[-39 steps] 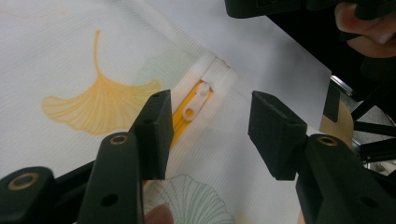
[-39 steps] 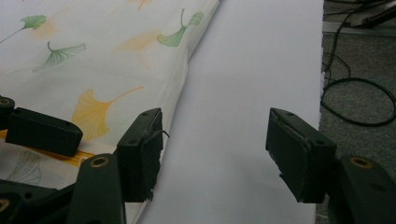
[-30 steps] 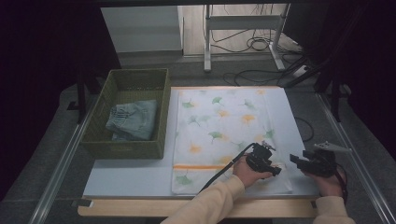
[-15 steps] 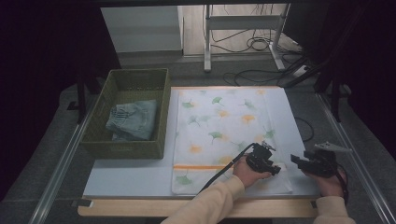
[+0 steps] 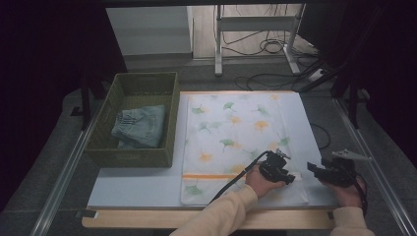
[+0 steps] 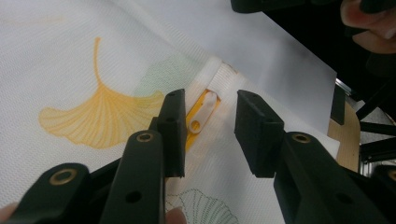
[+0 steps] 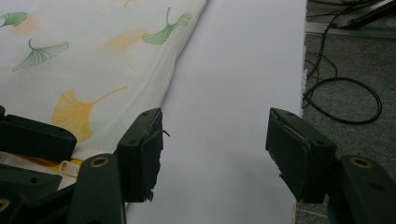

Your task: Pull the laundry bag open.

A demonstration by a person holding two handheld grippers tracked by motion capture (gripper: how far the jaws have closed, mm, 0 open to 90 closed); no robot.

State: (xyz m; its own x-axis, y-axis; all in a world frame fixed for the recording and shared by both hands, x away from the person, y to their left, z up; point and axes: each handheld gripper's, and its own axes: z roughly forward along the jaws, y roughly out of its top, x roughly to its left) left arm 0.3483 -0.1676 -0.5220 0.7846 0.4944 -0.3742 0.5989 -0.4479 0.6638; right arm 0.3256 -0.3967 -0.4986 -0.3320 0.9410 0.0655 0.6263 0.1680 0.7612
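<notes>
Left tool (image 5: pixel 290 178) has just been closing its jaws, and I see them now about half apart above the near right part of the laundry bag (image 5: pixel 236 142). Between the pads lies the white zipper pull (image 6: pixel 201 114) on its orange zipper band (image 5: pixel 209 176), but the pads do not press it, so nothing is gripped. Compared with one second ago, both hands are in the same place in the high view, and the bag, printed with green and orange ginkgo leaves, lies flat as before on the white board (image 5: pixel 142 184) of the table (image 5: pixel 147 219).

My left hand (image 5: pixel 260 183) holds its tool low over the cloth, with the forearm in a beige sleeve (image 5: pixel 221 214) coming in from the bottom edge, and the cable (image 5: pixel 235 181) runs back across the bag. My right hand (image 5: pixel 346 191) holds the right tool (image 5: pixel 311 167) just beside the bag's right edge, over the bare board, pointing toward the left one. Its jaws stand wide apart and hold nothing.

At the far left, the green basket (image 5: pixel 169 123) holds folded jeans (image 5: pixel 140 127), well apart from both tools.
</notes>
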